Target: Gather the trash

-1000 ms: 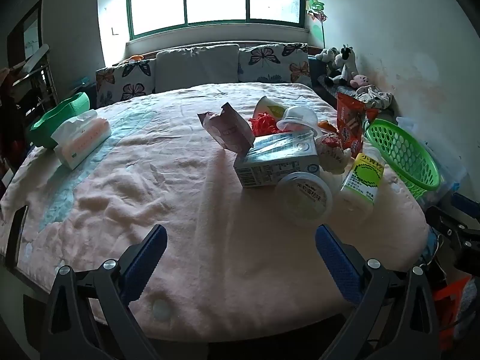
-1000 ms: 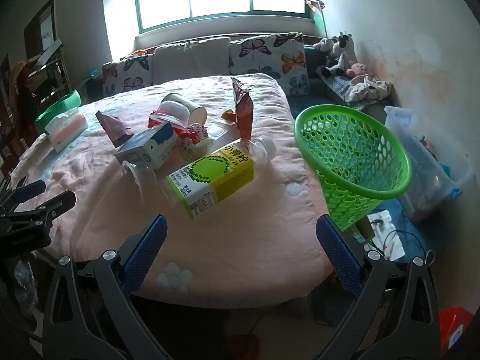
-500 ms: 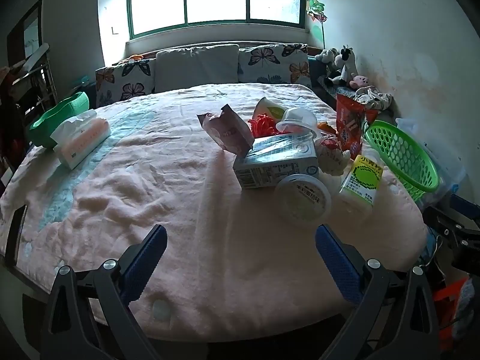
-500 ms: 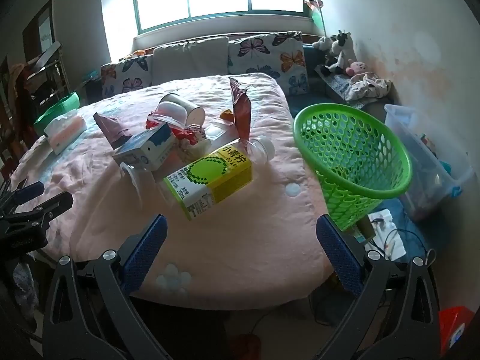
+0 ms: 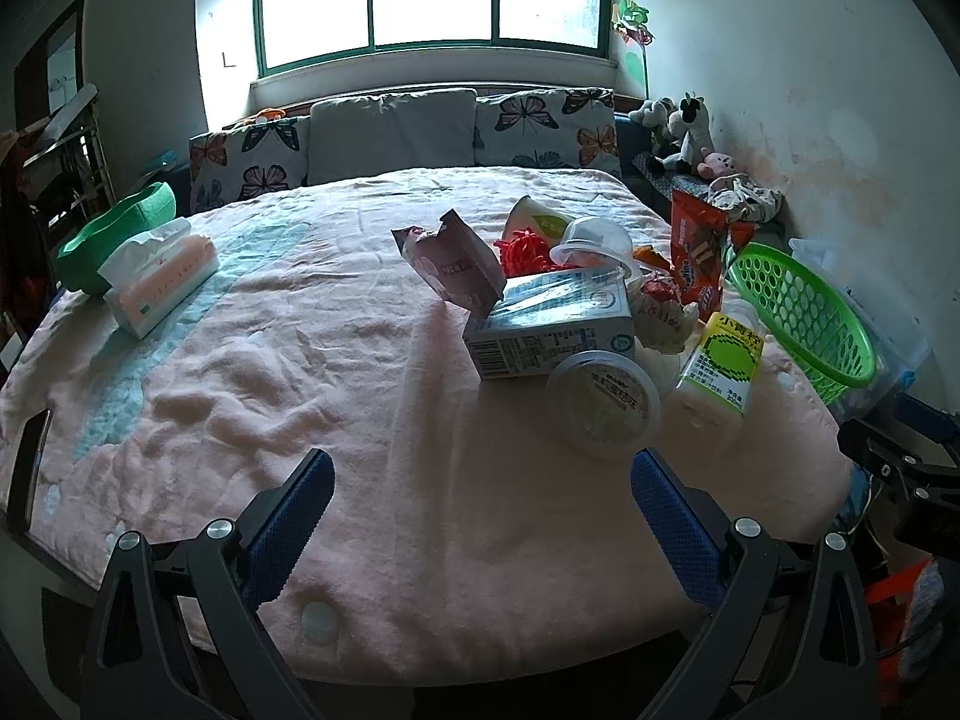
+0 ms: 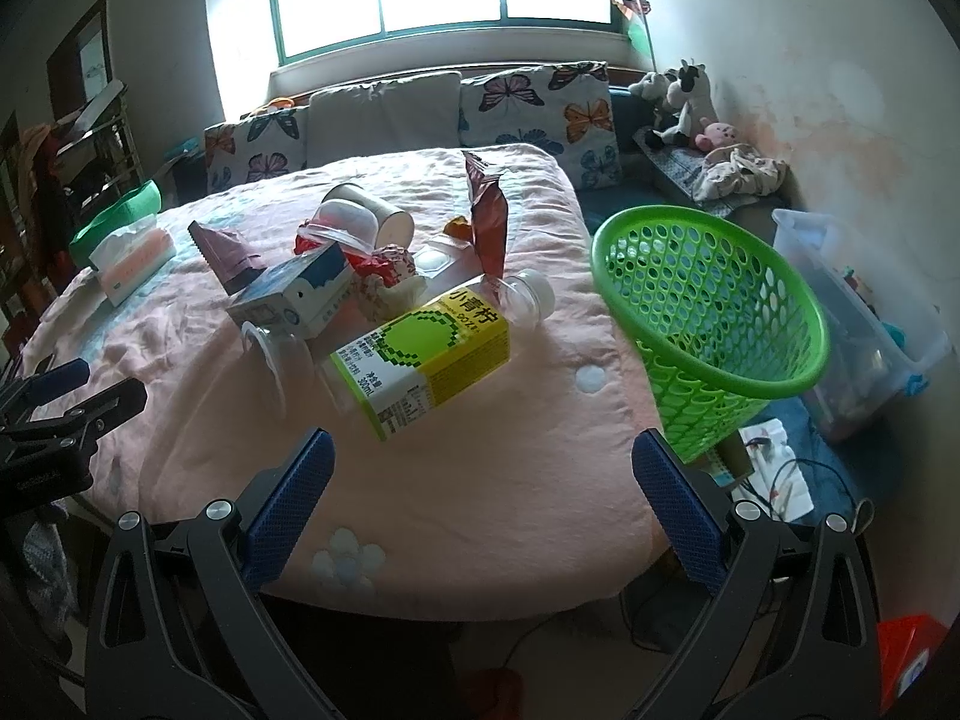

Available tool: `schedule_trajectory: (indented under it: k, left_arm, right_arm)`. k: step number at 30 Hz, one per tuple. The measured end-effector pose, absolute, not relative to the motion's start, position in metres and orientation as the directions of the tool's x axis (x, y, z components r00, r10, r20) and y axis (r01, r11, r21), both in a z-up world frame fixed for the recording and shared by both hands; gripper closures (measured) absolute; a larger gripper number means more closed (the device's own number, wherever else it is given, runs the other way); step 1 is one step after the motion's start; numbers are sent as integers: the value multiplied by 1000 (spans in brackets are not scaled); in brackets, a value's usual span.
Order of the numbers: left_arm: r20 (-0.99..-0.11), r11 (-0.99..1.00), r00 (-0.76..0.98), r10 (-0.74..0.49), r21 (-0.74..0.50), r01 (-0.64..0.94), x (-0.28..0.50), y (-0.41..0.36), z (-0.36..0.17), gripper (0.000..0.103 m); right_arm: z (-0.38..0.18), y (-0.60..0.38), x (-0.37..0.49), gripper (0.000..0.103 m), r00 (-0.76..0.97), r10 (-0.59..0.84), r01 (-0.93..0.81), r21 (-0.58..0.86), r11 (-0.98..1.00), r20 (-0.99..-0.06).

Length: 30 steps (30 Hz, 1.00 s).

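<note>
Left gripper (image 5: pixel 480 516): jaws spread wide, empty, over the near edge of the pink blanket (image 5: pixel 300 372). Right gripper (image 6: pixel 480 507): likewise spread and empty. Ahead, heaped trash: yellow-green bottle (image 6: pixel 420 354) lying on its side, milk carton (image 5: pixel 549 324), clear lidded cup (image 5: pixel 603 402), red snack bag (image 6: pixel 487 222). Green basket (image 6: pixel 714 324): at the table's right edge, tilted.

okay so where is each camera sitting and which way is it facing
Left wrist: on the left gripper, facing across the pink table toward the window; its open blue fingers show, the right gripper at far right.
Right wrist: on the right gripper, facing the green basket; the left gripper shows.
Shared: yellow-labelled bottle.
</note>
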<state>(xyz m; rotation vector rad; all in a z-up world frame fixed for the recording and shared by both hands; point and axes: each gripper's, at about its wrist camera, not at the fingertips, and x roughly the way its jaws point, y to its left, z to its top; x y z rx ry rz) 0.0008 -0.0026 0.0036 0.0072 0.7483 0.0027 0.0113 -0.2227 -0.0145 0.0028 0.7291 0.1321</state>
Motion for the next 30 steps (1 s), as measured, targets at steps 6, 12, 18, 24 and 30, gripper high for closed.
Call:
schedule_trajectory:
  k: [6, 12, 18, 24, 30]
  left_arm:
    - [-681, 1000, 732, 7, 8, -2, 2, -4, 2, 7]
    - [-682, 1000, 731, 4, 5, -1, 2, -3, 2, 7]
    - [-683, 1000, 731, 4, 5, -1, 2, -3, 2, 7]
    - [-684, 1000, 729, 2, 3, 0, 3, -3, 2, 7]
    - [-687, 1000, 727, -5, -1, 7, 7, -5, -1, 7]
  right_arm:
    - [-15, -222, 12, 4, 737, 123, -122, 48, 991, -665]
    - [-15, -222, 12, 4, 737, 122, -121, 48, 991, -665]
    - [-15, -222, 13, 4, 734, 122, -120, 49, 991, -668]
    - [-15, -221, 14, 4, 734, 122, -121, 49, 992, -668]
    - [-15, -221, 15, 4, 733, 123, -121, 49, 991, -669]
